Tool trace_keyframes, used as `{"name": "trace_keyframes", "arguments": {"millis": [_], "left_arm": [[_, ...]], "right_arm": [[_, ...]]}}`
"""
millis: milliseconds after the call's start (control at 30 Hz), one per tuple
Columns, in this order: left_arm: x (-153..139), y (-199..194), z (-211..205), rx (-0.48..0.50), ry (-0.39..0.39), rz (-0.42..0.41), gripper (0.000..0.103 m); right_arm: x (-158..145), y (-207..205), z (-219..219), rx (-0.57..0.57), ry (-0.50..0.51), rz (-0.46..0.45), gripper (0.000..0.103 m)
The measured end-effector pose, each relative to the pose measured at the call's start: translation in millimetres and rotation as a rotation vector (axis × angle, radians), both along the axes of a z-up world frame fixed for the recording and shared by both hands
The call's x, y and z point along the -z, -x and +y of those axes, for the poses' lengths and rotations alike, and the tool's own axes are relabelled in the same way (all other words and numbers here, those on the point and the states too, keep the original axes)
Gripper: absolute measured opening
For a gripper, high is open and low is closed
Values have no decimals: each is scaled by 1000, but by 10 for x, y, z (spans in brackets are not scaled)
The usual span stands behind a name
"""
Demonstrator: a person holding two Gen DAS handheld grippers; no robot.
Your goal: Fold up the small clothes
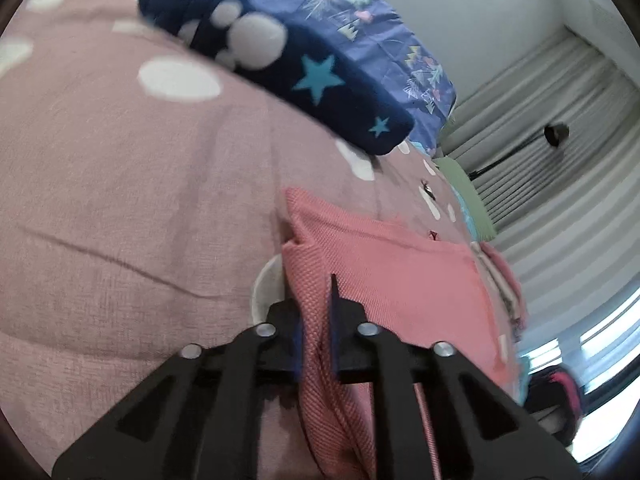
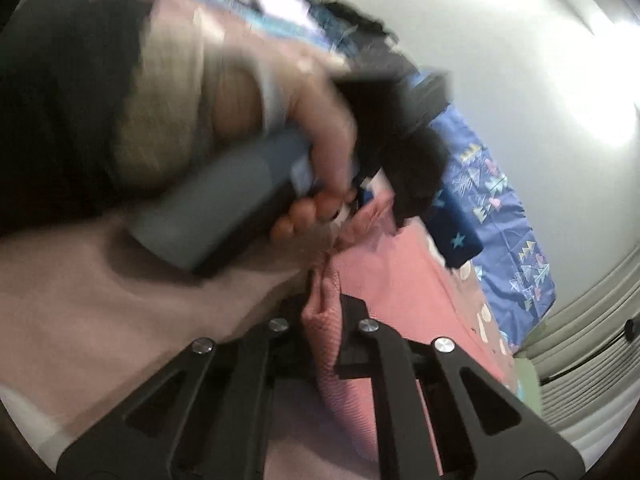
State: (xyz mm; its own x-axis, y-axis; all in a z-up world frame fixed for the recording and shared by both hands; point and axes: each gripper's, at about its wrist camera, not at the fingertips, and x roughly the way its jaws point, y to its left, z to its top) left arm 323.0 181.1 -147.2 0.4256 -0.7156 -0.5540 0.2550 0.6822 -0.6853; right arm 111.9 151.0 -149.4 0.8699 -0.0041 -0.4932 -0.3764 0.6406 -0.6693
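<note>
Left claw clamped on a fold of the coral-pink knit garment; right claw pinching its other edge. Spread on the pink dotted bedsheet, near a folded navy star-print garment.

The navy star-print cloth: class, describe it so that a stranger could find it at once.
Start at the pink spotted bedsheet. At its far edge, before the purple patterned sheet, lies the navy folded cloth. Only it bears turquoise stars.

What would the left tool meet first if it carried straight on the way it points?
Probably more of the pink woven garment it already pinches, then the dusty-pink dotted bedspread. The folded navy star-patterned cloth lies farther off; depth is unclear.
</note>
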Motion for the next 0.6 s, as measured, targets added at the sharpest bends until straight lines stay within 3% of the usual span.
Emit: {"name": "trace_keyframes", "arguments": {"millis": [133, 267, 300, 400, 600], "left_arm": [[-21, 4, -10, -2, -3, -14, 7], [-6, -3, 34, -5, 27, -4, 8], [-8, -2, 34, -6, 26, -6, 9], [3, 0, 49, -7, 29, -1, 10], [-15, 18, 0, 31, 8, -6, 22]], "right_arm": [[114, -113, -49, 11, 12, 97, 6], [107, 28, 15, -25, 36, 58, 11], [97, 71, 16, -34, 34, 62, 13], [76, 212, -16, -43, 53, 21, 36], [121, 143, -126, 32, 49, 43, 41]]}}
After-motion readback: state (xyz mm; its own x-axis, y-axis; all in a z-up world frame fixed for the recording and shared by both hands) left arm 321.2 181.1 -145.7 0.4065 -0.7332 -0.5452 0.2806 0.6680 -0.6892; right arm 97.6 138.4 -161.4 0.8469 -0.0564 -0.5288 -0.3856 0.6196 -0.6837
